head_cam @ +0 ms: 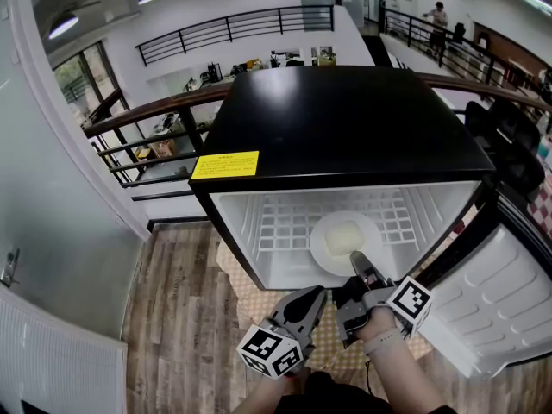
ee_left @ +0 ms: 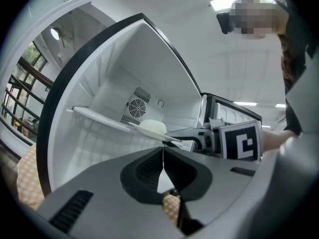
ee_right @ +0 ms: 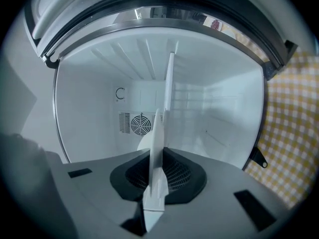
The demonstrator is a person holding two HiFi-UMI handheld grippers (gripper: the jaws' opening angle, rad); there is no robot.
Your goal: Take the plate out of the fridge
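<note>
The white plate (head_cam: pixel 333 248) lies on the wire shelf (head_cam: pixel 276 224) inside the open fridge (head_cam: pixel 345 119), carrying a pale block of food (head_cam: pixel 347 236). My right gripper (head_cam: pixel 357 266) reaches into the fridge mouth and is shut on the plate's near rim. In the right gripper view the plate (ee_right: pixel 157 138) runs edge-on between the closed jaws of the right gripper (ee_right: pixel 157 156). My left gripper (head_cam: pixel 316 299) hovers just outside the fridge front, shut and holding nothing. In the left gripper view the left gripper (ee_left: pixel 163 156) points at the plate (ee_left: pixel 160 136) and the right gripper (ee_left: pixel 175 134).
The fridge door (head_cam: pixel 509 296) stands swung open at the right. A yellow checked mat (head_cam: pixel 259 304) lies under the fridge on the wood floor (head_cam: pixel 172 317). A railing (head_cam: pixel 147 119) runs behind the fridge, and a wall (head_cam: pixel 52 257) is at the left.
</note>
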